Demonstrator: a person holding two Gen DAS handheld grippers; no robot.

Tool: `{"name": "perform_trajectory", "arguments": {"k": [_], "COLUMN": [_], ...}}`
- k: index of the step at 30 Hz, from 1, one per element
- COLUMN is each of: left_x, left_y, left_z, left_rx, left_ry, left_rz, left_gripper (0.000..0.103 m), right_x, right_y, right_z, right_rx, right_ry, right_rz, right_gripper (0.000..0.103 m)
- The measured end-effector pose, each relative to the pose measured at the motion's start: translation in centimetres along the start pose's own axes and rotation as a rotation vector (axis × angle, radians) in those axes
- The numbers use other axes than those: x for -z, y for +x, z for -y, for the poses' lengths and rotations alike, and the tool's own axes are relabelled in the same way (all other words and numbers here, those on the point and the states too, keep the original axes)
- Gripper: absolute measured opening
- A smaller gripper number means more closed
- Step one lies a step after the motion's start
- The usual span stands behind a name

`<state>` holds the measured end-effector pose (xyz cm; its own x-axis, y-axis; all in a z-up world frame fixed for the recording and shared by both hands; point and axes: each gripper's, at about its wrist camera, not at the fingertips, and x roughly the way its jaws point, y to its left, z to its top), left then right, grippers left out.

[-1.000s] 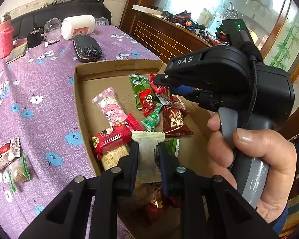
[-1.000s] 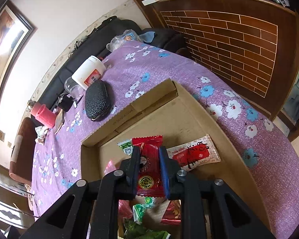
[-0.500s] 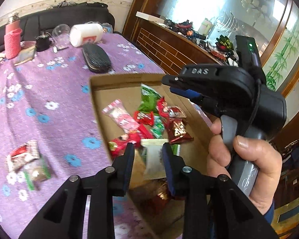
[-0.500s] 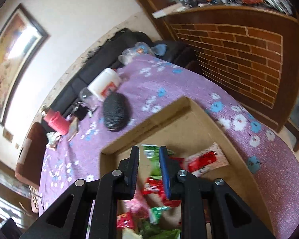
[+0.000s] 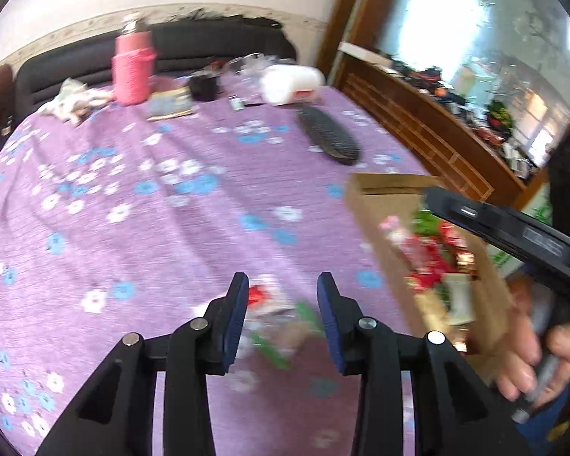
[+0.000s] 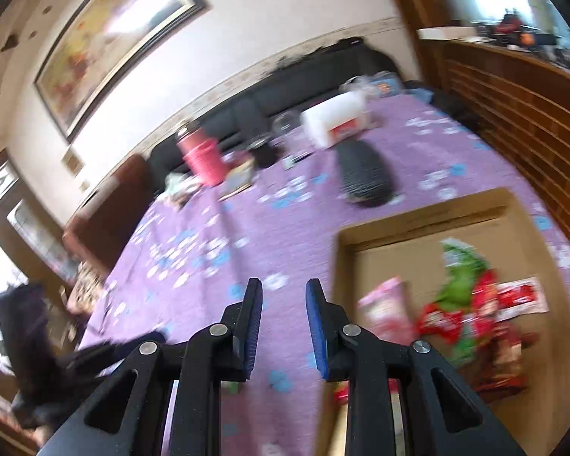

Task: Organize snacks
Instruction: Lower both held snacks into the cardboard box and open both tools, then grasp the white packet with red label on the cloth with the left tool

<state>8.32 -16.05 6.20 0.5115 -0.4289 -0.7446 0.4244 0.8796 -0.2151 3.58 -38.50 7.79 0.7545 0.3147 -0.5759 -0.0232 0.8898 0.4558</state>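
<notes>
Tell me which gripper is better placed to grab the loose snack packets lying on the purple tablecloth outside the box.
Left. The left gripper frames the loose packets, jaws opening, nothing gripped. The right gripper faces bare tablecloth beside the cardboard box.

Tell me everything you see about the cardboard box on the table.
The cardboard box is a shallow open tray of plain brown cardboard with low walls and a folded flap along its far side. It lies flat on the purple flowered tablecloth, near a dark oval case. Inside lie many snack packets, red, green and pink, mostly heaped at its near end. Neither gripper touches it. Motion blur hides finer detail.
</notes>
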Motion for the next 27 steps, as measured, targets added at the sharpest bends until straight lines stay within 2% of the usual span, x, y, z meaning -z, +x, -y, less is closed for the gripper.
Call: {"name": "perform_trajectory", "arguments": {"k": [5,9,12,14,18,20,21,22,27], "left_x": [0.7,0.7,0.6,1.1,1.6,1.8,2.0,2.1,2.6], "left_y": [3.3,4.4,5.4,5.5,4.6,4.2,4.1,4.1,4.8], "left_z": [-1.3,-1.7,-2.3,-2.2,-2.1,-2.2,-2.2,-2.2,-1.5], "left_rx": [-0.013,-0.011,0.020,0.032,0.009,0.026,0.045,0.056,-0.016], "left_ry": [0.027,0.033,0.018,0.037,0.071,0.078,0.087,0.094,0.152], "left_rz": [-0.058,-0.027,-0.054,-0.069,-0.064,-0.079,-0.096,-0.113,-0.112], "left_gripper": [0.036,0.036,0.036,0.036,0.036,0.036,0.038,0.045,0.048], "right_x": [0.9,1.2,1.2,1.4,1.6,1.8,1.9,1.9,2.2], "right_y": [1.0,1.4,1.9,2.0,2.3,2.5,2.7,2.8,3.2], "right_z": [-1.5,-1.9,-2.2,-2.4,-2.7,-2.8,-2.9,-2.9,-3.2], "right_rx": [-0.005,-0.014,-0.037,-0.030,-0.029,-0.024,-0.024,-0.021,-0.013], "right_ry": [-0.047,-0.049,-0.046,-0.059,-0.071,-0.075,-0.079,-0.080,-0.095], "right_rz": [-0.031,-0.044,-0.057,-0.061,-0.068,-0.072,-0.077,-0.080,-0.091], "right_gripper": [0.025,0.025,0.025,0.025,0.025,0.025,0.025,0.025,0.025]}}
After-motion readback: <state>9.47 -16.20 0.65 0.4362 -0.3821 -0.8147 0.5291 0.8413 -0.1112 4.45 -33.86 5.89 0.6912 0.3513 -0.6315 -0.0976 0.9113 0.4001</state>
